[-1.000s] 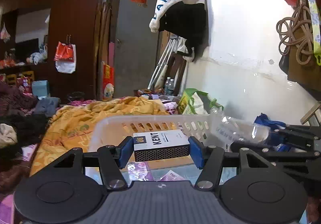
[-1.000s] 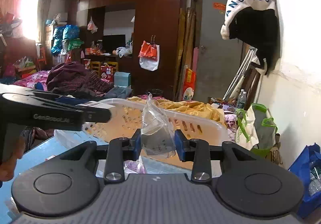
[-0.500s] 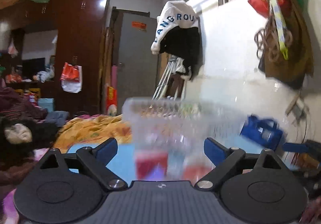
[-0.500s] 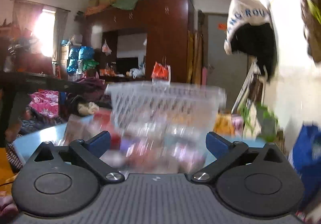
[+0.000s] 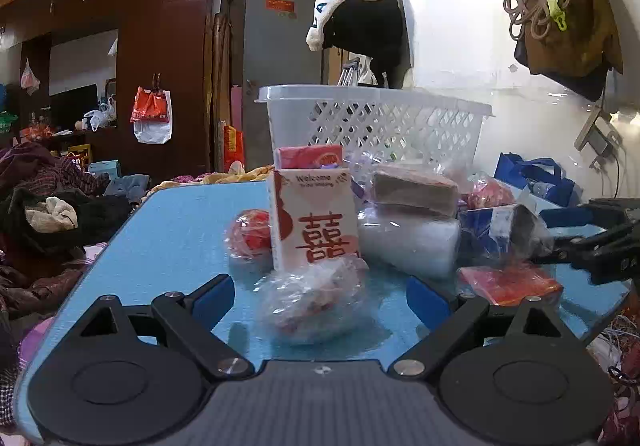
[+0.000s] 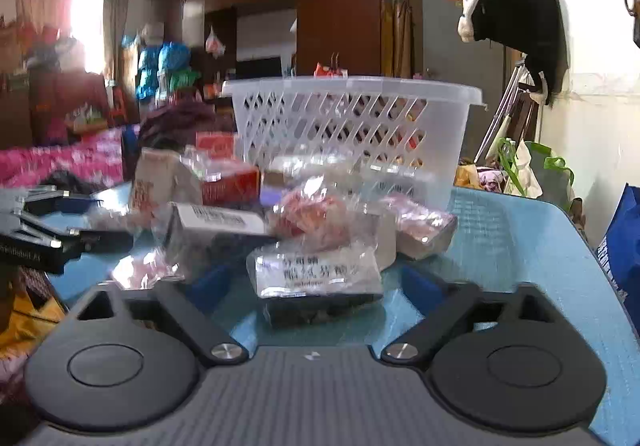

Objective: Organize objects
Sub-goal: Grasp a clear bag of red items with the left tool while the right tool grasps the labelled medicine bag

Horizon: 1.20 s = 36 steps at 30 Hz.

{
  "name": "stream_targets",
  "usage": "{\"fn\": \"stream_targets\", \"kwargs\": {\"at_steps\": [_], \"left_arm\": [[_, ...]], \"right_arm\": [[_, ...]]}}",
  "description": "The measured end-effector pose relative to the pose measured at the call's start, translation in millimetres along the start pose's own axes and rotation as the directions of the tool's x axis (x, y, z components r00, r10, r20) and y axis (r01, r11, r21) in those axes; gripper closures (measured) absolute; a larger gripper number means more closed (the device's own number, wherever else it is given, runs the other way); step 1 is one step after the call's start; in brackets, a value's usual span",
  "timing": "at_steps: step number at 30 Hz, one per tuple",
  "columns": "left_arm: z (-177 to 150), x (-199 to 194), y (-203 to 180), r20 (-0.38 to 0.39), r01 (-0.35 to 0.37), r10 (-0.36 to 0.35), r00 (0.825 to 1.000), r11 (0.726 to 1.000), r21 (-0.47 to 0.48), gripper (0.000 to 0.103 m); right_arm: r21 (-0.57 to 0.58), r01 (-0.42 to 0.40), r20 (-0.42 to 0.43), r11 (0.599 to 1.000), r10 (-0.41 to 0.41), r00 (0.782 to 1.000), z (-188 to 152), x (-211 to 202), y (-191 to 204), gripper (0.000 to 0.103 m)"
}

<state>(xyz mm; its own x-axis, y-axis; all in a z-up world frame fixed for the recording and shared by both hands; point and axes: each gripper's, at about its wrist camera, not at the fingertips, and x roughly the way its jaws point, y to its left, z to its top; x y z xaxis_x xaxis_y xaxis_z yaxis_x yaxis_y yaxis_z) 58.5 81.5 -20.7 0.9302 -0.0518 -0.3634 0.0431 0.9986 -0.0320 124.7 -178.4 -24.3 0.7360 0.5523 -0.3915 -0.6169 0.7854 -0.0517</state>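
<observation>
- Cluttered bedroom all round: dark wooden wardrobe (image 5: 160, 58) at ten o'clock in the left wrist view, white-and-black hooded garment (image 5: 360, 10) hanging on the wall at one o'clock.
- Blue table (image 5: 176, 222) below, heaped with small packets.
- White lattice basket (image 5: 376, 122) standing upright at twelve o'clock on the far side of the table, behind the packets.
- Left gripper (image 5: 320, 300) low over the near edge, jaws spread wide after just opening; clear-wrapped red-and-white packet (image 5: 316, 302) lying on the table between the blue pads, touched by neither.
- Beyond it at twelve o'clock, upright white-and-red "Welcome" box (image 5: 316, 222), with a red packet (image 5: 310, 157) on top.
- Right gripper (image 6: 312, 286) likewise low, its view blurred; jaws apart though just narrowing, gaps showing on both sides of a clear-wrapped dark packet with a white printed label (image 6: 316, 278) resting on the table between them.
- At nine o'clock in the right wrist view, black fingers of the other gripper reaching in.
</observation>
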Motion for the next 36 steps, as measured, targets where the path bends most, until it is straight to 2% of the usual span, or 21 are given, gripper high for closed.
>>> {"fn": "stream_targets", "kwargs": {"at_steps": [1,3,9,10,11,12,16,26,36], "left_arm": [[-2,2,-2,-0.002,-0.019,0.019,1.000,1.000,0.012,0.008],[-5,8,-7,-0.016,-0.045,0.045,0.999,0.998,0.034,0.008],[-9,7,-4,-0.015,-0.051,0.052,0.999,0.999,0.013,0.010],[-9,5,-3,-0.012,-0.047,0.047,0.999,0.999,0.005,0.014],[-9,3,-3,-0.007,-0.044,0.044,0.999,0.999,-0.001,0.028],[-9,1,-2,-0.001,-0.048,0.048,0.999,0.999,-0.007,0.038],[-9,-7,-1,0.042,-0.036,0.037,0.998,0.999,-0.028,0.039],[-3,-23,-8,0.102,-0.004,0.004,0.995,1.000,0.000,0.039],[-1,-25,-10,0.137,0.005,-0.004,0.991,1.000,-0.003,0.039]], "right_arm": [[-0.006,0.001,-0.002,1.000,-0.001,1.000,-2,0,2,0.029],[-0.005,-0.007,0.001,1.000,0.007,1.000,-4,-3,1,0.029],[0.028,-0.011,0.040,1.000,0.010,0.999,-9,-12,-10,0.029],[0.032,-0.009,0.045,0.999,0.007,0.999,-9,-14,-12,0.030],[0.033,-0.006,0.049,0.999,0.005,0.999,-9,-16,-13,0.029],[0.032,-0.005,0.053,0.999,0.003,0.999,-9,-18,-14,0.029],[0.035,0.004,0.072,0.999,-0.007,0.997,-8,-25,-18,0.029],[0.082,0.061,0.128,0.995,-0.071,0.989,-6,-41,-36,0.029],[0.052,0.059,0.168,0.997,-0.067,0.984,-2,-43,-29,0.030]]}}
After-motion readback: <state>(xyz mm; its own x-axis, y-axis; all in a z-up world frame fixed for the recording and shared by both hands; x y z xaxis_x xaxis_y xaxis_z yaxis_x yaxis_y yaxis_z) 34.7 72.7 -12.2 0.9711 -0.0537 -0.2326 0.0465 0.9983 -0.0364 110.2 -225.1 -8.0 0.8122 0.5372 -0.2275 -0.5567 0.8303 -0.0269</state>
